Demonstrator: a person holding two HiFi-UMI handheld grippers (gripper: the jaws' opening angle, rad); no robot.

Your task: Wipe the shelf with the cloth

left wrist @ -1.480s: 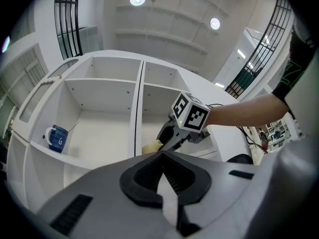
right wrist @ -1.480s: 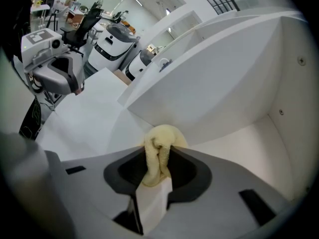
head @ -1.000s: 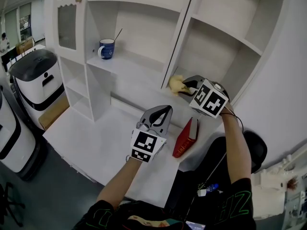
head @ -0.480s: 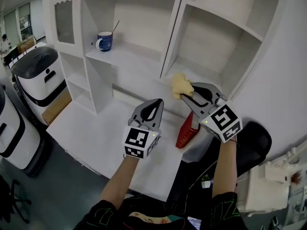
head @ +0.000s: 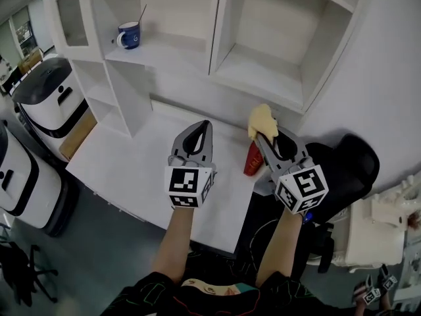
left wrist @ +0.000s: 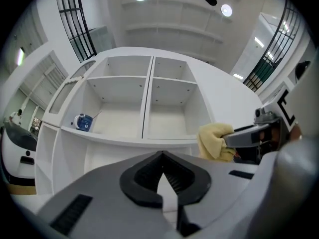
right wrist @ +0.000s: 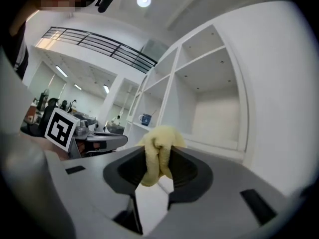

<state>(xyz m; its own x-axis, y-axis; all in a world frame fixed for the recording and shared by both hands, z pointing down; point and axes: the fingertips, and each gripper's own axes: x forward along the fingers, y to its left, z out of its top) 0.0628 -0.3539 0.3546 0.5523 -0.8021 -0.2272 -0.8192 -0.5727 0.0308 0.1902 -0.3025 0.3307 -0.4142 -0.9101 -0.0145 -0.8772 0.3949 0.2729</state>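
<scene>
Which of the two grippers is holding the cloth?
The right gripper: its jaws are shut on the yellow cloth. The left gripper is shut too, but with nothing between its jaws.

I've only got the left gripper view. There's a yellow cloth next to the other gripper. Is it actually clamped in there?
Observer: Yes. The right gripper view shows the right gripper shut on the crumpled yellow cloth, which is bunched between its jaws.
Operator: Is anything lying under it?
Observer: In the head view a red book lies on the white desk, just below the cloth.
Operator: Is the cloth on the shelf yet?
Observer: No. The head view shows it below the front edge of the right-hand shelf compartment, not inside it.
</scene>
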